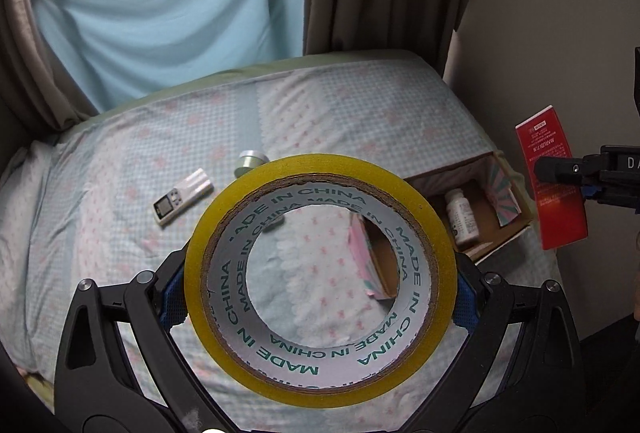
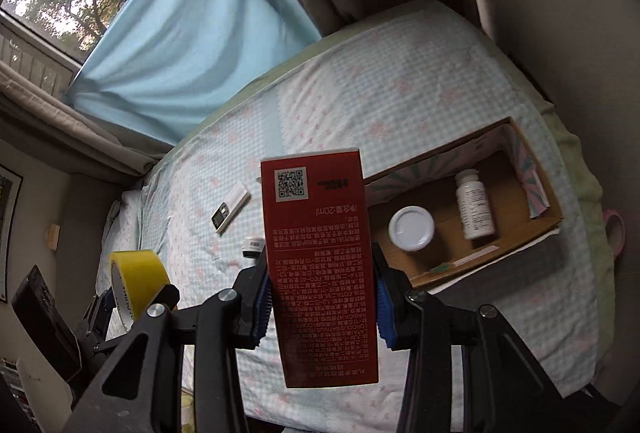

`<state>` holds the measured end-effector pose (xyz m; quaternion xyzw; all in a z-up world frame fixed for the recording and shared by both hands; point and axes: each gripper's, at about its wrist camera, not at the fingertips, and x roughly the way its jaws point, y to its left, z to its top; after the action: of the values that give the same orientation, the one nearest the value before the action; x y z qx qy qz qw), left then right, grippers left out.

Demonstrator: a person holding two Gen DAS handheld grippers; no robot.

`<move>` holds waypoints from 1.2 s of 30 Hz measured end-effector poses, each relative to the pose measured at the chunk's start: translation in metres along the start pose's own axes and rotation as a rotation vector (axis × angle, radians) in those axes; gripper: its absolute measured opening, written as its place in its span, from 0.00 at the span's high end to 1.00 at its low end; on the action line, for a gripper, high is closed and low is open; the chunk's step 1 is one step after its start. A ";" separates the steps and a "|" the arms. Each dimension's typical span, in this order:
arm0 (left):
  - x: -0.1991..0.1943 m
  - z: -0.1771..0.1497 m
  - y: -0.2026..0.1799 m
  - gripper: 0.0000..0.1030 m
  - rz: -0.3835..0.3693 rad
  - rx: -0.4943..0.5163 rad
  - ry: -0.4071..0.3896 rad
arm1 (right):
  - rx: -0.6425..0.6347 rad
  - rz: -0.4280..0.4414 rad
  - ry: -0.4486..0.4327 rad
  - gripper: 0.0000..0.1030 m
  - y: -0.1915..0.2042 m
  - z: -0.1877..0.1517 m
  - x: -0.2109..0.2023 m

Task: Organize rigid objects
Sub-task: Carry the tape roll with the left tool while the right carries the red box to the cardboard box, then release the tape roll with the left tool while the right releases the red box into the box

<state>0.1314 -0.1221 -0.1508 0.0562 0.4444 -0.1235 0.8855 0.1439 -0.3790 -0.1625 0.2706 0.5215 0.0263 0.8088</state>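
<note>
My left gripper [image 1: 320,297] is shut on a roll of yellow tape [image 1: 320,377] and holds it in the air above the bed; it also shows in the right wrist view [image 2: 136,279]. My right gripper [image 2: 322,303] is shut on a tall red carton [image 2: 320,273], held upright above the bed; it also shows in the left wrist view [image 1: 554,193]. An open cardboard box [image 2: 532,233] lies at the bed's right edge. It holds a white pill bottle [image 2: 474,207] lying down and a white-lidded jar [image 2: 411,229].
A white remote [image 1: 182,199] and a small round tin [image 1: 251,162] lie on the checked bedspread [image 1: 120,273]. A small jar [image 2: 253,246] sits near the red carton. Curtains and a blue sheet hang behind the bed; a wall stands to the right.
</note>
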 end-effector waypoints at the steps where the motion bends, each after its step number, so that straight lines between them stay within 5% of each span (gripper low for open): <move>1: 0.006 0.001 -0.012 0.05 -0.006 0.008 0.009 | 0.008 -0.014 -0.006 0.62 -0.014 0.004 -0.005; 9: 0.071 0.004 -0.094 0.05 -0.064 0.070 0.124 | 0.032 -0.157 0.016 0.62 -0.108 0.035 0.004; 15: 0.133 0.008 -0.140 0.05 -0.101 0.132 0.220 | 0.078 -0.136 0.081 0.62 -0.155 0.044 0.047; 26: 0.252 -0.008 -0.199 0.05 -0.137 0.262 0.402 | 0.036 -0.077 0.174 0.62 -0.187 0.052 0.133; 34: 0.279 -0.017 -0.211 0.05 -0.125 0.331 0.458 | 0.025 -0.085 0.216 0.61 -0.193 0.047 0.167; 35: 0.278 -0.017 -0.212 0.05 -0.128 0.342 0.458 | 0.024 -0.092 0.218 0.60 -0.192 0.048 0.169; 36: 0.276 -0.018 -0.212 0.05 -0.135 0.350 0.459 | 0.025 -0.095 0.212 0.49 -0.191 0.049 0.168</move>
<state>0.2192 -0.3694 -0.3805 0.2047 0.6076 -0.2411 0.7285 0.2167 -0.5072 -0.3757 0.2513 0.6167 0.0098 0.7459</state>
